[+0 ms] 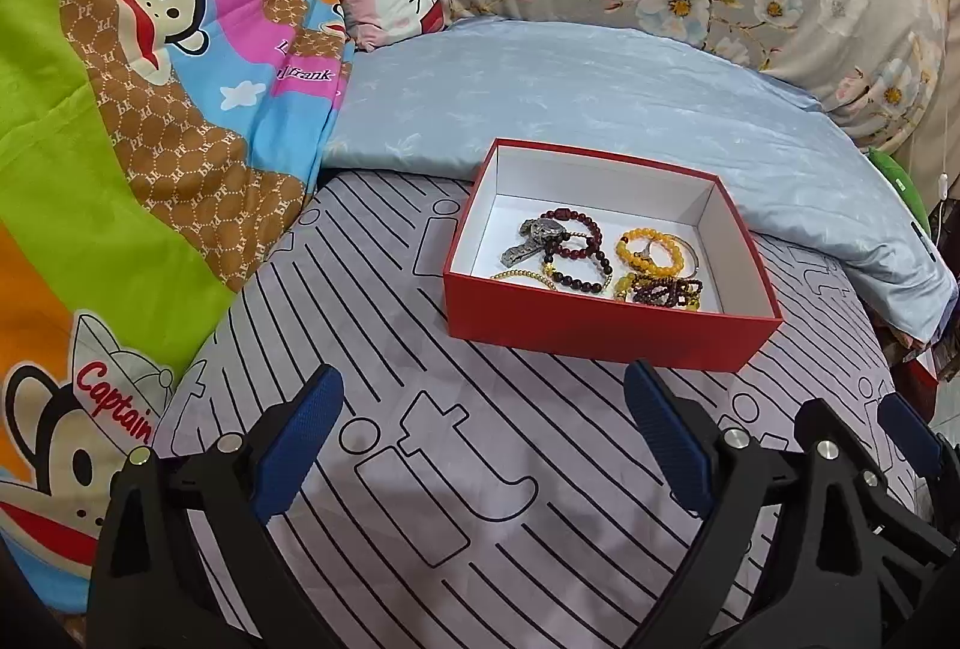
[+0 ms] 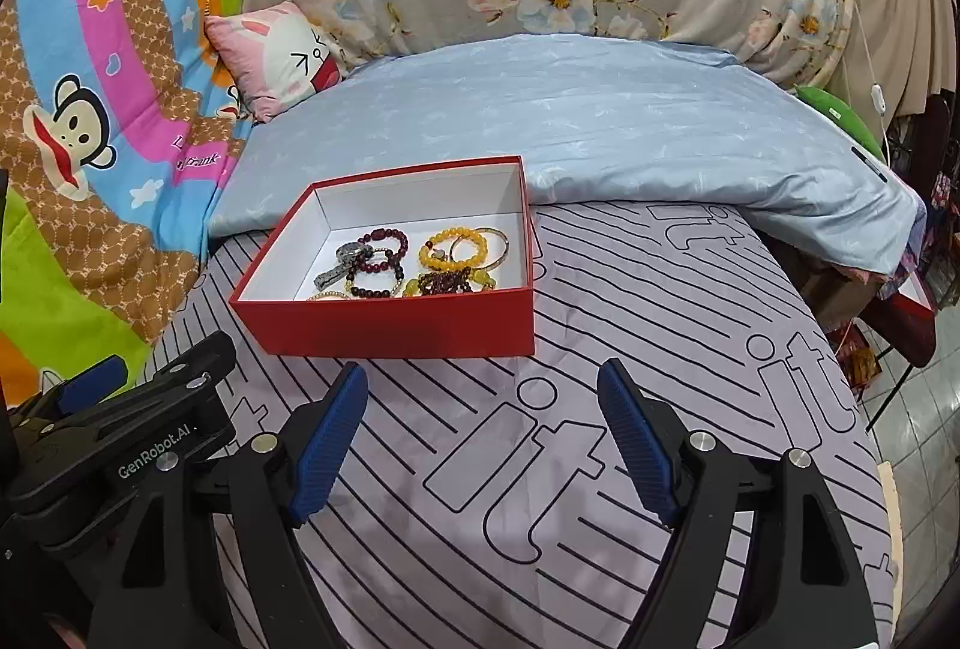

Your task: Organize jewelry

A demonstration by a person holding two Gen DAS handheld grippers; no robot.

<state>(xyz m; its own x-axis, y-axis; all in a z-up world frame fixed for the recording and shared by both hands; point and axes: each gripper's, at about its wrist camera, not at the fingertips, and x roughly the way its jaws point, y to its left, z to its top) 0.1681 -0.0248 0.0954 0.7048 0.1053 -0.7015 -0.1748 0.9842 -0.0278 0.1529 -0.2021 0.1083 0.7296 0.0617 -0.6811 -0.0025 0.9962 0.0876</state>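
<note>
Both tools hover low over the bed (image 2: 690, 301), fingers spread, holding nothing: left tool (image 1: 483, 445), right tool (image 2: 483, 439). Directly ahead of them sits the red box (image 2: 396, 328), open-topped, near the bed's head end against the blue pillow (image 2: 600, 120). Bracelets (image 2: 414, 262) lie heaped inside, toward its near wall. From my right tool the box lies ahead and left; from my left, ahead and right. I judge neither nearer; either must come in over the near wall.
</note>
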